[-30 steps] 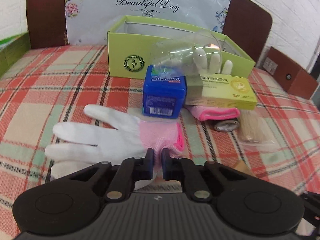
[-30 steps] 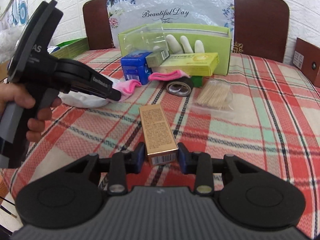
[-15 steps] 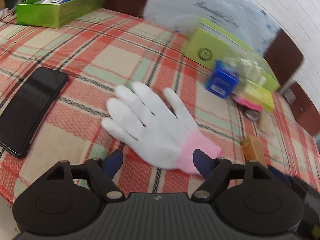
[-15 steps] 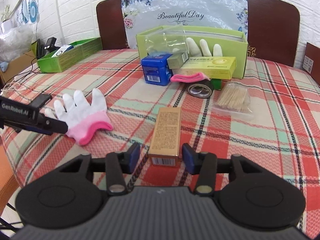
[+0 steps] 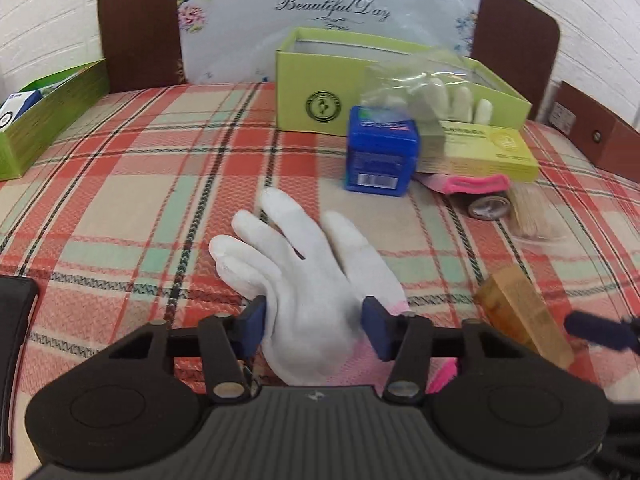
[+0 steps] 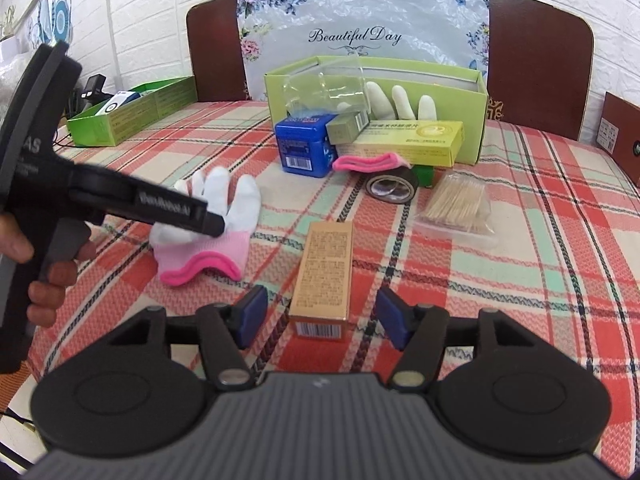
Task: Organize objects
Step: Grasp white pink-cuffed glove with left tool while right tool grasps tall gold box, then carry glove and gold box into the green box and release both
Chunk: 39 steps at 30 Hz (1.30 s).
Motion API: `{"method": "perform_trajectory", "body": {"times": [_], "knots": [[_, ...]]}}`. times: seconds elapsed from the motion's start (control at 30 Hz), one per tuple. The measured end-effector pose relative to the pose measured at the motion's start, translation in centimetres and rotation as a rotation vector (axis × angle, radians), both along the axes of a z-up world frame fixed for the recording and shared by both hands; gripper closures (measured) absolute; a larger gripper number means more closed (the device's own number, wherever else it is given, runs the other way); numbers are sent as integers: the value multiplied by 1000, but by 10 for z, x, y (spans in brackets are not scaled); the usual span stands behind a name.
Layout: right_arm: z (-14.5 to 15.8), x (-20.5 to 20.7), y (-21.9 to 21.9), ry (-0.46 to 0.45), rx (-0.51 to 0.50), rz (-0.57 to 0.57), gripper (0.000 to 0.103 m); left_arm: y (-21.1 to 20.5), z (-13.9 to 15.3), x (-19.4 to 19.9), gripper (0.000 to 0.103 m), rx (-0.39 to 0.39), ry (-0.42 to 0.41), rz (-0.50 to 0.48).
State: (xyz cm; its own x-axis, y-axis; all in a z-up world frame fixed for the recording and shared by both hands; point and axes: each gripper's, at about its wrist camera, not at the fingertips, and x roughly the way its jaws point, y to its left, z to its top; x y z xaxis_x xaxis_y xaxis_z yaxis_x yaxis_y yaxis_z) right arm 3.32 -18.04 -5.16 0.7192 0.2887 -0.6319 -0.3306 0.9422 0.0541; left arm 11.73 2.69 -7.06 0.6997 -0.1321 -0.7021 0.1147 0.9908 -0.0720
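A white glove [image 5: 304, 280] with a pink cuff lies bunched on the plaid cloth. My left gripper [image 5: 314, 330] has both pads against its sides, and the jaws are closing on it. From the right wrist view, the left gripper [image 6: 212, 224] reaches over the glove [image 6: 228, 196], held by a person's hand [image 6: 16, 240]. A gold box [image 6: 326, 264] lies flat between the jaws of my right gripper [image 6: 320, 316]. Those jaws are opening, with a gap on each side of the box. The same gold box [image 5: 524, 312] shows at the right of the left wrist view.
At the back stands an open green box [image 5: 320, 92]. In front of it are a blue box [image 5: 380, 156], a yellow box [image 5: 480, 152], a second glove [image 6: 368, 162], a tape roll [image 6: 390, 188] and a bag of toothpicks [image 6: 456, 204]. A green tray [image 6: 132, 116] sits far left, a black phone [image 5: 16, 320] near left.
My left gripper let go of the glove's cuff, opened wide while swinging left, then came back and closed round the glove's body. My right jaws spread away from the gold box.
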Motion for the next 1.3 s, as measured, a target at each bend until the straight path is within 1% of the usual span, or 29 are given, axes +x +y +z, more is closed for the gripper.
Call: {"method": "perform_trajectory", "body": {"times": [0.13,0.23,0.27,0.3,0.33,0.37,0.4,0.43,0.53,0.6,0.7,0.8,0.9,1.07,1.1,1.2,1.23,1.3], "knots": [[0,11,3,-3,-18,-4,43,3,-1,-3,48,-21,-13,8],[-2,20,10,13,-34,0,46,-2,1,0,49,-4,-1,6],[-3,23,12,22,-30,-2,52,-3,2,0,54,1,1,-1],[-4,25,13,30,-20,-4,55,-3,3,0,69,-3,4,-17],[-5,27,14,41,-11,-6,59,-3,4,-1,75,-11,7,-29],[-6,27,15,45,-9,-10,63,-3,5,-3,84,-21,12,-37],[-7,27,17,41,-18,-13,68,-2,6,-5,87,-28,17,-43],[-7,26,19,39,-32,-10,73,-1,7,-7,88,-37,20,-48],[-7,22,19,49,-20,11,73,1,10,-15,90,-68,30,-49],[-4,18,18,61,-1,30,73,2,16,-19,90,-95,23,-65],[7,13,16,53,34,50,73,4,38,-23,90,-129,-28,-85],[26,14,12,7,56,51,73,6,67,-22,90,-164,-93,-99],[48,19,4,-37,104,50,73,8,96,-16,90,-186,-159,-107],[84,40,-10,-112,159,27,73,5,137,3,90,-194,-249,-124],[91,44,-11,-128,163,25,73,4,145,9,90,-199,-265,-125],[111,60,-16,-177,158,15,73,-3,165,29,90,-180,-311,-124],[115,66,-16,-189,157,13,73,-5,171,38,90,-182,-317,-129],[126,78,-19,-210,162,10,73,-8,179,57,90,-216,-313,-135]]}}
